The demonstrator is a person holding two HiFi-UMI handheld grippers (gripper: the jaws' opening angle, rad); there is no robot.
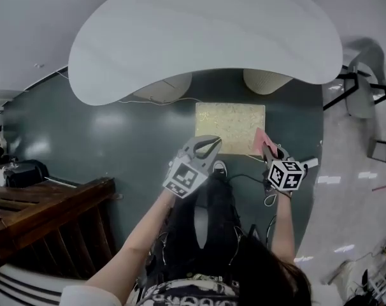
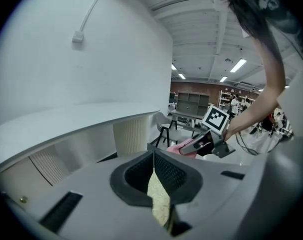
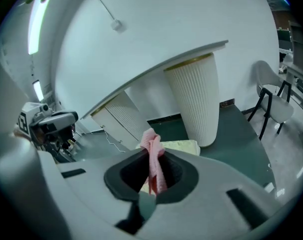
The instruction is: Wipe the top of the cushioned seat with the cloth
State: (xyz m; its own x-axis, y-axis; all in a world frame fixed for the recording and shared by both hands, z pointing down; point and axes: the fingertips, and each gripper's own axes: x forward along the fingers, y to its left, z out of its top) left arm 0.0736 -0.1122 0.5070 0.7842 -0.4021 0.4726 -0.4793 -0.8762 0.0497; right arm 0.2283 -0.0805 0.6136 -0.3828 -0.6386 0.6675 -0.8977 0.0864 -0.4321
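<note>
The cushioned seat (image 1: 230, 128) is a pale yellow speckled rectangle on the dark green floor, under the edge of a white table. My right gripper (image 1: 272, 152) is shut on a pink cloth (image 1: 261, 139) at the seat's near right corner. In the right gripper view the cloth (image 3: 154, 159) sticks up between the jaws, with the seat (image 3: 179, 146) just beyond. My left gripper (image 1: 206, 146) hovers over the seat's near edge, shut and holding nothing. The left gripper view shows the seat (image 2: 159, 201) through the slit below its jaws, and the right gripper (image 2: 201, 144) with the cloth (image 2: 179, 147).
A large curved white table top (image 1: 206, 37) overhangs the seat, standing on two ribbed white pedestals (image 1: 267, 80) (image 1: 164, 89). A chair (image 1: 362, 94) stands at the right on the light floor. A wooden bench (image 1: 46, 203) is at the left. A cable (image 1: 244, 177) lies near my feet.
</note>
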